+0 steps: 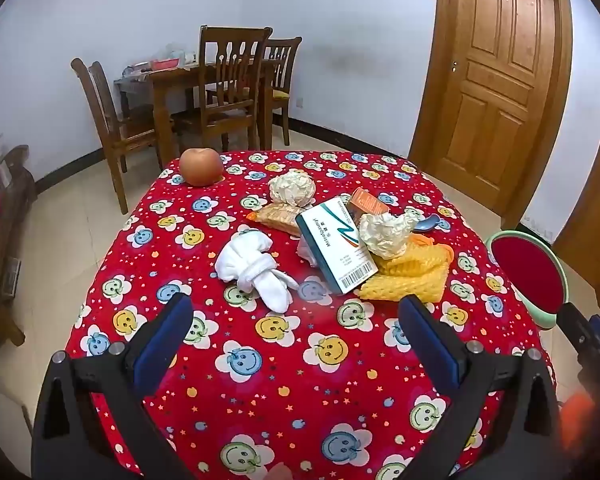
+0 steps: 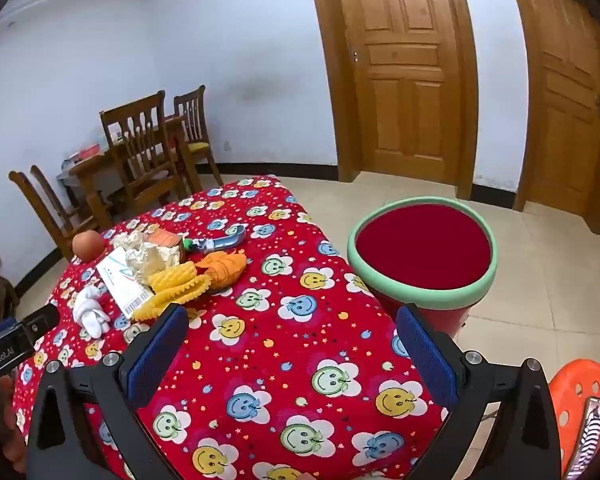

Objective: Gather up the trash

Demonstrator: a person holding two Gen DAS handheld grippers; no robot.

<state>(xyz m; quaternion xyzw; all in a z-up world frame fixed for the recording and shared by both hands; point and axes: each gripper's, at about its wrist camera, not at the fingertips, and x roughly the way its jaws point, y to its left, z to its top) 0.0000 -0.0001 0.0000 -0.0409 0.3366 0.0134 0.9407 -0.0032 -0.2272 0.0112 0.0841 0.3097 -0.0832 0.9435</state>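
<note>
A pile of trash lies on the red smiley tablecloth (image 1: 260,384): a white knotted sock (image 1: 252,268), a white box (image 1: 336,248), two crumpled paper balls (image 1: 292,188) (image 1: 386,232), a snack packet (image 1: 278,218), a small orange box (image 1: 366,202) and yellow foam netting (image 1: 408,276). My left gripper (image 1: 296,308) is open, just short of the sock and box, holding nothing. My right gripper (image 2: 292,320) is open over bare cloth, between the pile (image 2: 176,284) on its left and the red bin with a green rim (image 2: 420,298) on its right.
An apple (image 1: 201,167) sits at the table's far left corner. A blue-handled utensil (image 2: 220,242) and an orange bundle (image 2: 224,266) lie by the pile. The bin stands on the floor off the table's right edge; an orange stool (image 2: 580,400) is nearer. Wooden chairs (image 1: 228,92) stand behind.
</note>
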